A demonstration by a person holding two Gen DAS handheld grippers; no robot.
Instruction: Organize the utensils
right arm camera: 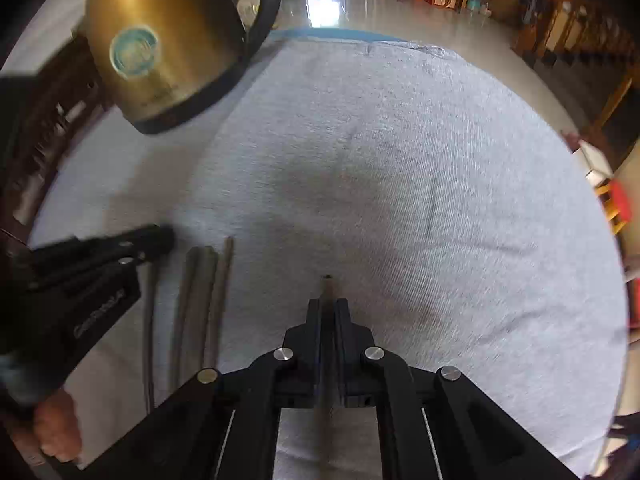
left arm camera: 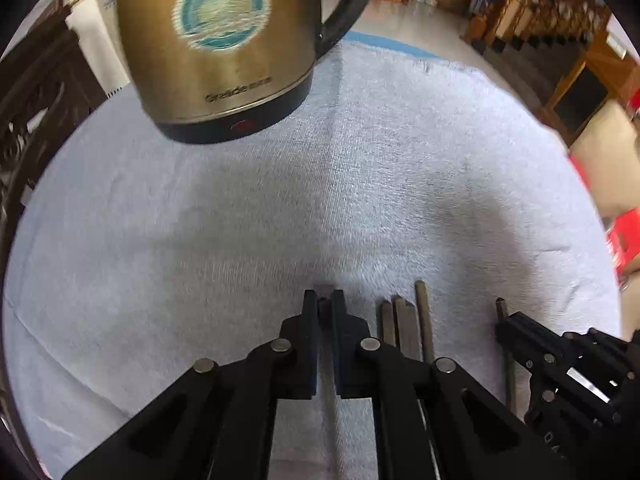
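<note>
Claws both point steeply down at the towel-covered bench point(left arm camera: 360, 184).

Left claw point(left arm camera: 325, 300): jaws clenched on a thin dark utensil handle point(left arm camera: 330, 408) that runs back under the frame toward the near edge. Pads look pinched on it; its tip between the fingers is hard to make out.

Right claw point(right arm camera: 328, 304): jaws clenched on another thin handle point(right arm camera: 327, 286), its tip poking out just past the fingertips. A hand point(right arm camera: 56, 424) shows at the lower left of the right wrist view, behind the left claw.

Three more utensil handles point(left arm camera: 406, 328) lie side by side on the towel, parallel, touching or nearly so, between the two claws. All the utensils sit near the near edge, pointing toward the far edge.

Kettle point(left arm camera: 216, 52), brass-coloured with a black base and handle, stands at the far left corner, well apart from both claws.

Open room: the middle and right of the towel are bare up to the blue far edge point(right arm camera: 320, 34). Floor beyond it; the bench drops off on the right.
</note>
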